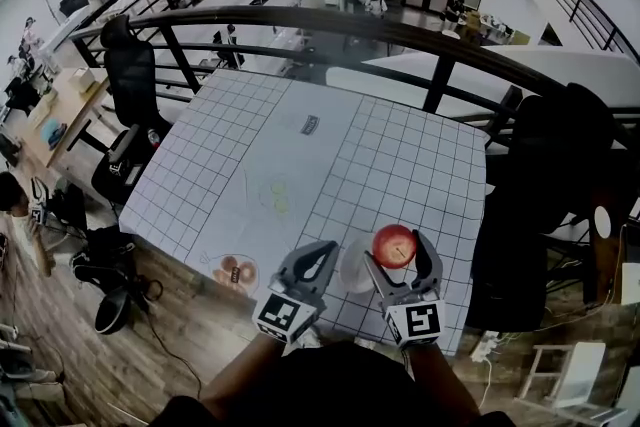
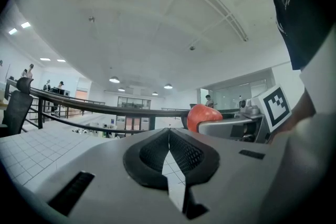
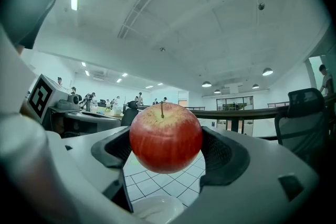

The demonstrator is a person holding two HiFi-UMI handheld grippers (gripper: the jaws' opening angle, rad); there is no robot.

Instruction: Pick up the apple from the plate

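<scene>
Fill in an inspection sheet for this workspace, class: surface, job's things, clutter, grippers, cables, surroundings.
Surface: white gridded tabletop.
Job's things: red apple held above the white plate, not touching it.
Clutter: small dish of brown items at the near-left edge; small dark object mid-table.
Grippers: right gripper shut on the apple; left gripper shut, empty.
Cables: dark cable on the floor, left.
Surroundings: black railing, office chair, people beyond.

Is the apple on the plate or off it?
Off. The right hand-held gripper grips the apple, lifted above the plate.
</scene>
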